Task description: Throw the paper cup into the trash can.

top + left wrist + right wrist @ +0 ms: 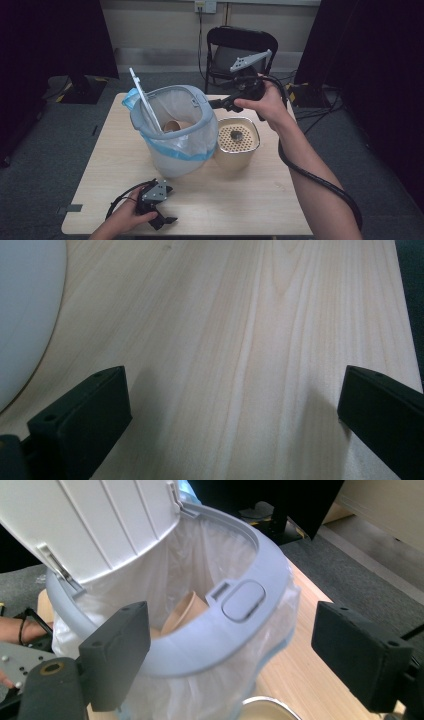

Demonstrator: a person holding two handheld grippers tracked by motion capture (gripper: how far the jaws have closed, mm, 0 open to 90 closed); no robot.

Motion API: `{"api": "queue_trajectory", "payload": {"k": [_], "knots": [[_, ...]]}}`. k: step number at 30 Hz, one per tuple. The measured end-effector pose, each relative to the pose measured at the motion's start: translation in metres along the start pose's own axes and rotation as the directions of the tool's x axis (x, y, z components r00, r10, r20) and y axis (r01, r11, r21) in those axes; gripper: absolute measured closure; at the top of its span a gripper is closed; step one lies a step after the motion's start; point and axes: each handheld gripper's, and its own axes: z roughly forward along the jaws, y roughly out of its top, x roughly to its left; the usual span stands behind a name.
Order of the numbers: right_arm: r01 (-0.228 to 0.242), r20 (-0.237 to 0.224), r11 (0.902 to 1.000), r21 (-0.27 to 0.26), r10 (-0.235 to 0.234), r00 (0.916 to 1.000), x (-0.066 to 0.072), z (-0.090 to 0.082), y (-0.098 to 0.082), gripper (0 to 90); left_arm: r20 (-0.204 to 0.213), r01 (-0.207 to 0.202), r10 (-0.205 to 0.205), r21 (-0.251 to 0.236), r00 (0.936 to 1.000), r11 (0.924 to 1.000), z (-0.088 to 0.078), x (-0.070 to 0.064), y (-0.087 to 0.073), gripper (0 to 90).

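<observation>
A white bin (175, 160) with a grey-blue rim ring (200, 107) stands mid-table, tilted a little. Its white lid (144, 102) is swung up at the left. Inside the clear liner lies a brown paper cup (172, 126). My right gripper (220, 105) hovers open just right of the rim. In the right gripper view the rim (240, 630) and its push button (243, 600) lie between my open right gripper (232, 630), with the cup (187, 612) below the raised lid (100, 525). My left gripper (171, 205) rests open on the table near the front edge; it (234, 385) holds nothing.
A beige canister (237, 145) with a perforated top stands against the bin's right side. The bin's white wall (25, 305) is close to my left gripper. A black chair (240, 50) stands behind the wooden table (260, 195). The person's left hand (15, 630) shows beyond the bin.
</observation>
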Motion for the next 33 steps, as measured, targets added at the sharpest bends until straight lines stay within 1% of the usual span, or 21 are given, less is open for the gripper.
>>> {"api": "queue_trajectory", "payload": {"k": [3, 12, 15, 17, 19, 26, 33], "knots": [[-0.003, 0.006, 1.0, 0.007, 0.003, 1.0, -0.001, -0.005, -0.006, 15.3, -0.001, 0.002, -0.002, -0.001, 1.0, 1.0, 0.0, 0.0, 0.0, 0.0], [-0.011, 0.02, 0.9999, 0.004, 0.011, 0.9997, -0.003, -0.018, -0.022, 14.8, -0.002, 0.003, -0.003, 0.0, 1.0, 1.0, 0.0, 0.0, 0.0, 0.0], [-0.013, 0.026, 0.9998, 0.013, 0.013, 0.9996, -0.003, -0.022, -0.027, 14.8, -0.002, 0.004, -0.004, 0.001, 1.0, 1.0, 0.0, 0.0, 0.0, 0.0], [-0.025, 0.033, 0.9994, 0.024, 0.024, 0.9992, -0.004, -0.024, -0.03, 14.7, -0.002, 0.004, -0.004, 0.0, 1.0, 1.0, 0.0, 0.0, 0.0, 0.0], [-0.021, 0.034, 0.9996, 0.021, 0.02, 0.9992, -0.004, -0.027, -0.034, 14.7, -0.002, 0.004, -0.004, 0.0, 1.0, 1.0, 0.0, 0.0, 0.0, 0.0], [-0.022, 0.04, 0.999, 0.038, 0.021, 0.999, -0.004, -0.032, -0.044, 14.7, -0.003, 0.003, -0.003, 0.001, 1.0, 1.0, 0.0, 0.0, 0.0, 0.0], [-0.027, 0.046, 0.9982, 0.053, 0.024, 0.9986, -0.003, -0.034, -0.058, 14.7, -0.002, 0.002, -0.002, 0.0, 1.0, 1.0, 0.0, 0.0, 0.0, 0.0]]}}
